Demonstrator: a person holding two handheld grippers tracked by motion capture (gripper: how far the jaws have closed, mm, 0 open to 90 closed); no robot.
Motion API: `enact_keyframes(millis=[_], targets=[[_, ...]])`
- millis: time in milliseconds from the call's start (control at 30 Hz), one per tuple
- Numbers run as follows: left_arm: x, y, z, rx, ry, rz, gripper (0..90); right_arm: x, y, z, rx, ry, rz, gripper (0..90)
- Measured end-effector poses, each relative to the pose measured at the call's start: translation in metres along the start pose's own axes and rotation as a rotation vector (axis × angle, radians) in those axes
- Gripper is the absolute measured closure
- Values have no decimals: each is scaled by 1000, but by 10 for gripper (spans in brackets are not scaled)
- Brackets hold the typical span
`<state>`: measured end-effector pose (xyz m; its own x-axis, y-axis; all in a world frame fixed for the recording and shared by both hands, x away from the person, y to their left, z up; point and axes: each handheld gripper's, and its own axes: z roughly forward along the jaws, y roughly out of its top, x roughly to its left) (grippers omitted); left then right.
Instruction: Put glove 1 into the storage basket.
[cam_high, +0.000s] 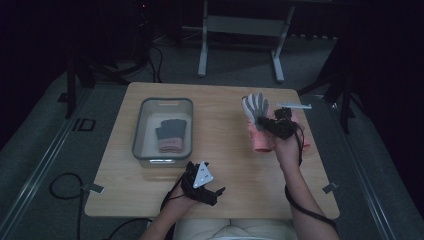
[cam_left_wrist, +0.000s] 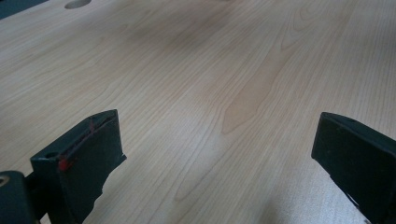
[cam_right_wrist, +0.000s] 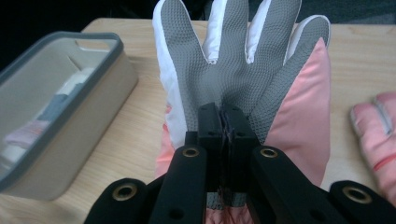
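Observation:
A ski glove with a grey textured palm, white finger sides and a pink cuff hangs above the table's right half. My right gripper is shut on it. In the right gripper view the jaws pinch the grey palm of this glove, and its fingers stand upward. A second pink glove lies on the table to the right, partly behind the hand. My left gripper rests near the front edge, open, with only bare wood between its jaws.
A grey-rimmed bin stands on the left half of the wooden table, with a dark grey and pink glove inside; its rim is left of the held glove. A thin white strip lies at the back right.

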<state>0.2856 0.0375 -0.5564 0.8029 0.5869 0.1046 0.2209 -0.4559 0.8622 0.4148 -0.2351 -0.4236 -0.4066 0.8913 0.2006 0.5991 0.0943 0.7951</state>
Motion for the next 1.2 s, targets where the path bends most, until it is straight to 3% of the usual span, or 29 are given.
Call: enact_keyframes(millis=[167,233,400,1033,1200], targets=[[-2,-1,1,-11,27,31,14,13,-19,-4,0,-1,47,875],[-1,-1,2,-8,17,23,14,16,-28,-3,-5,1,71,875],[-1,-4,5,14,8,18,14,24,-45,7,24,-24,79,874],[0,-5,5,15,-15,4,14,40,-70,96,194,-44,125,861],[0,-5,4,16,-19,7,13,42,-72,105,201,-61,129,848]])
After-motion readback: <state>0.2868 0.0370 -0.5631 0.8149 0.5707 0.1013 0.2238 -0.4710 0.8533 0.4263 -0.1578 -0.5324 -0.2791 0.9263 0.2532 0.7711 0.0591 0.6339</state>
